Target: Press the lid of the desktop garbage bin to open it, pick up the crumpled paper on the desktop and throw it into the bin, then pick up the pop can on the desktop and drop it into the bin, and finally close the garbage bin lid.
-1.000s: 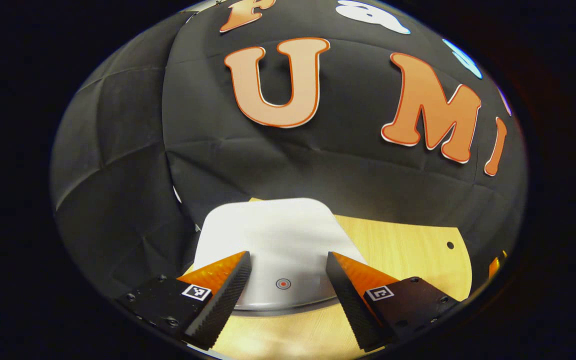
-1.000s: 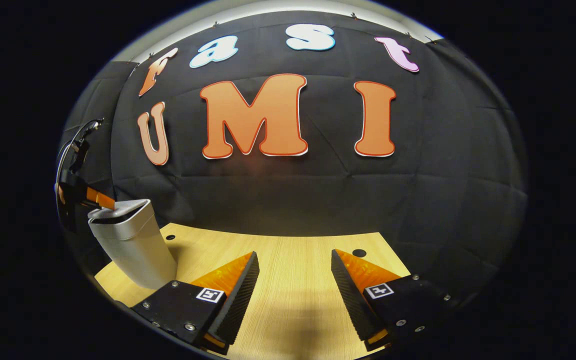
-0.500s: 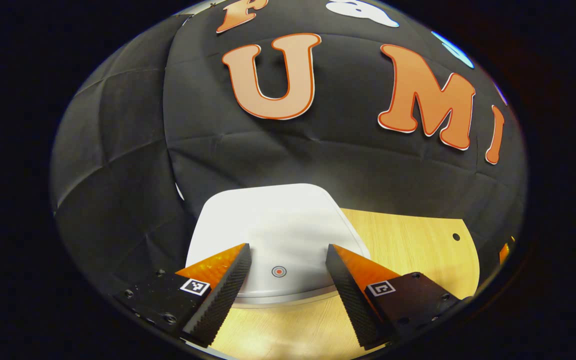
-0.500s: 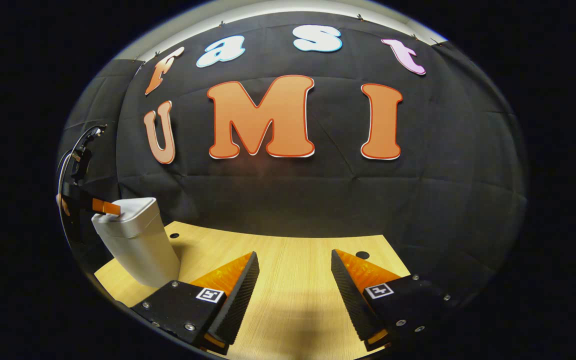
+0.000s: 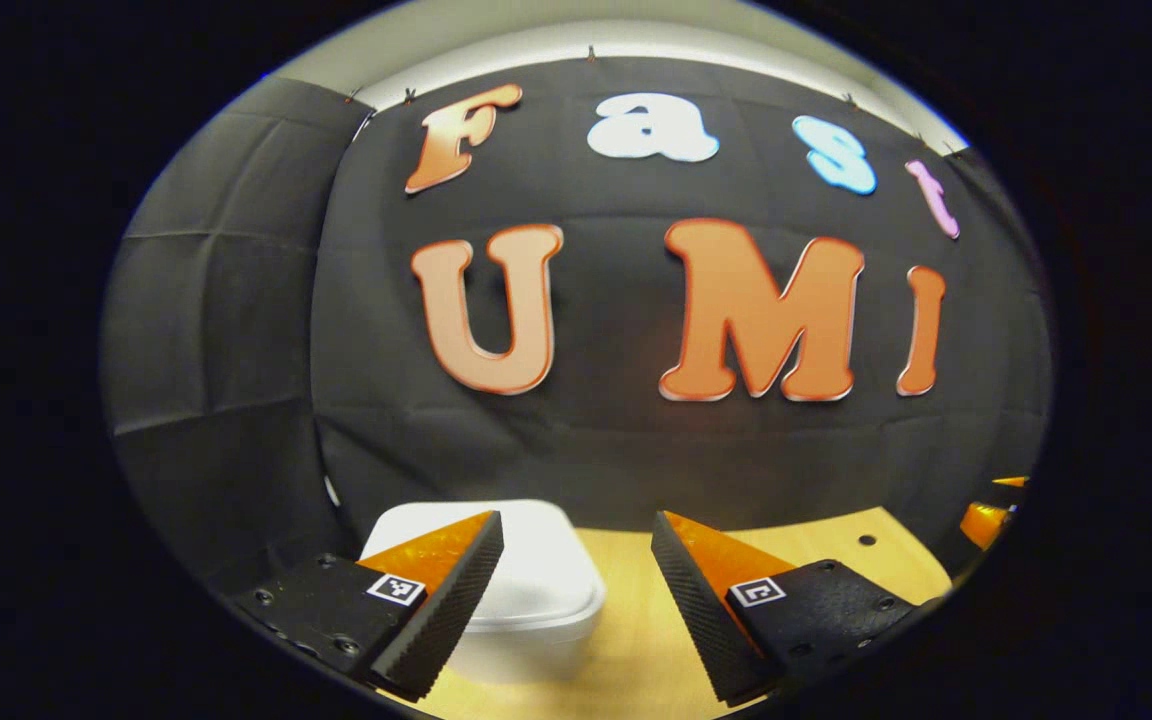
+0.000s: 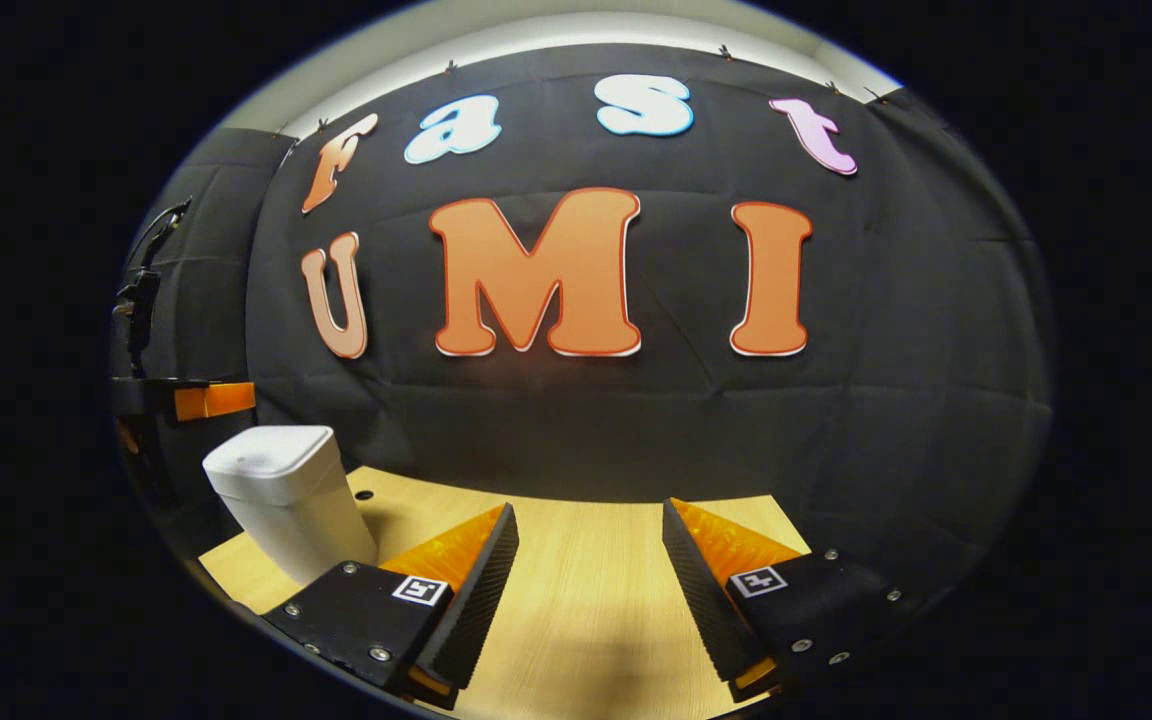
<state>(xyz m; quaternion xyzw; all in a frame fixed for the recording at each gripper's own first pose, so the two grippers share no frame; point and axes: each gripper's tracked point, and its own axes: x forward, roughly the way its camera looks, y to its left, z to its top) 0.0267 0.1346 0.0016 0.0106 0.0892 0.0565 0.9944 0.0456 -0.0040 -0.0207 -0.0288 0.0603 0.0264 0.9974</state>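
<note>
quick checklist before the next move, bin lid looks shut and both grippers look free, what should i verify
1. Bin lid sits flat on the garbage bin: ok, no gap shows in the right gripper view.
2. Left gripper is open and holds nothing: ok.
3. Right gripper is open and holds nothing: ok.
4. Left gripper is off the lid: ok, in the right gripper view it is above and beside the bin, apart from it.
5. Crumpled paper and pop can are inside the bin: cannot tell, the lid hides the inside.
6. Desktop ahead of the right gripper is bare wood: ok.
</note>
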